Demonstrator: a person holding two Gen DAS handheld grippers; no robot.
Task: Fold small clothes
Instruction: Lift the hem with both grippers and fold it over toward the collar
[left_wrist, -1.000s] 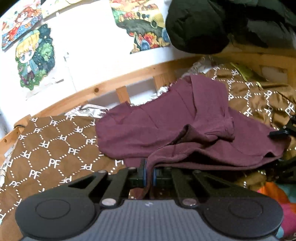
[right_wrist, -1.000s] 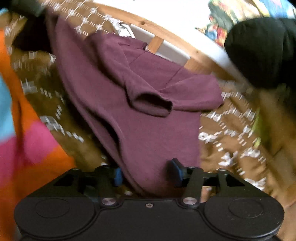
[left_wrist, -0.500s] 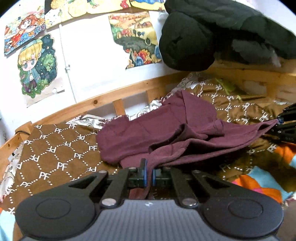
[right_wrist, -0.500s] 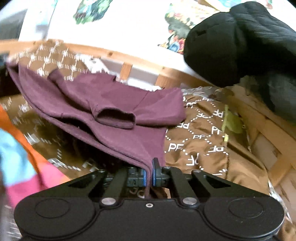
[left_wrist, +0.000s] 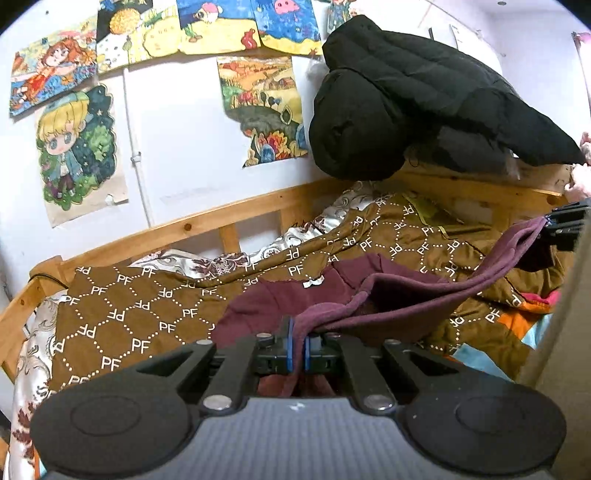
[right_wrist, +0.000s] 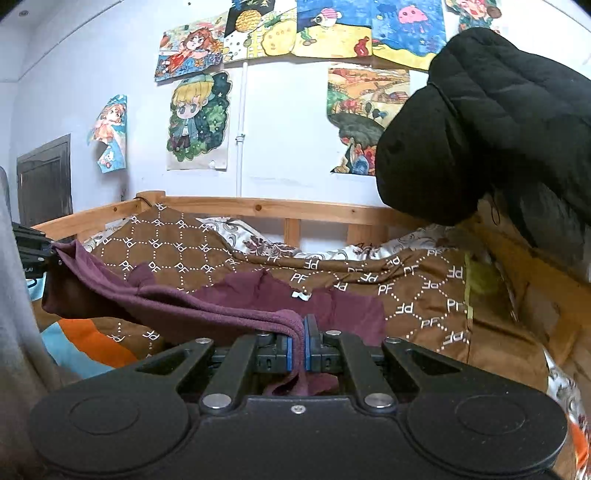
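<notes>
A small maroon shirt (left_wrist: 388, 299) hangs stretched between both grippers above a brown patterned quilt (left_wrist: 147, 310). My left gripper (left_wrist: 297, 345) is shut on one corner of its hem. My right gripper (right_wrist: 303, 345) is shut on the other corner. The taut edge of the shirt (right_wrist: 177, 295) runs between them. The lower part of the shirt sags onto the quilt. Each gripper shows at the edge of the other's view: the right gripper (left_wrist: 565, 225) in the left wrist view, the left gripper (right_wrist: 31, 247) in the right wrist view.
A wooden bed rail (left_wrist: 207, 225) runs along the wall behind the quilt. A black puffy jacket (left_wrist: 406, 103) lies piled on the wooden end board at the right. An orange and blue blanket (right_wrist: 85, 343) lies at the near edge. Drawings (right_wrist: 195, 118) hang on the wall.
Both grippers have risen and pulled back, lifting the shirt's hem off the quilt and stretching it taut. The right gripper closed on the hem about a second ago.
</notes>
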